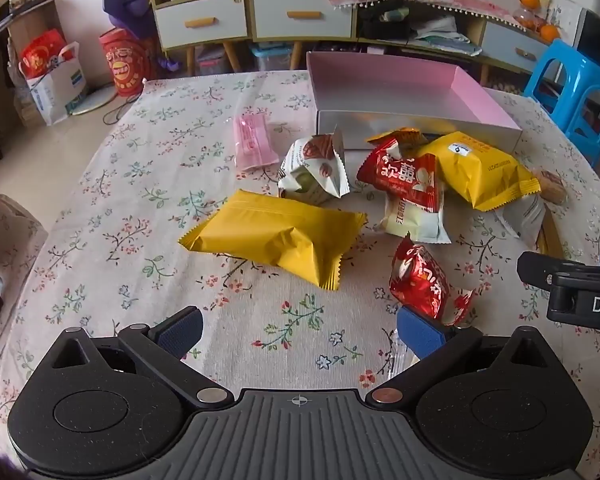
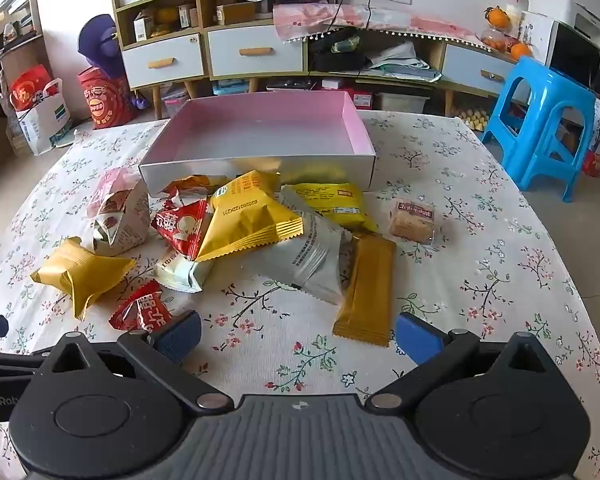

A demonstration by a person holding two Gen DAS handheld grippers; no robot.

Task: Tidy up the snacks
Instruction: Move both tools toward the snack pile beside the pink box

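Both tools, left tool and right tool, stand wide apart, holding nothing. Snack packets lie on the worktop at twelve o'clock, before the pink box. Only the right view shows the long golden packet; only the left shows the flat pink packet.

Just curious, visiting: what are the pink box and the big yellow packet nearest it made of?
Pink box: likely cardboard, matte pink inside, pale outside; thin, straight folded walls. Yellow packet: probably plastic film, slightly glossy; creases and zigzag sealed edge.
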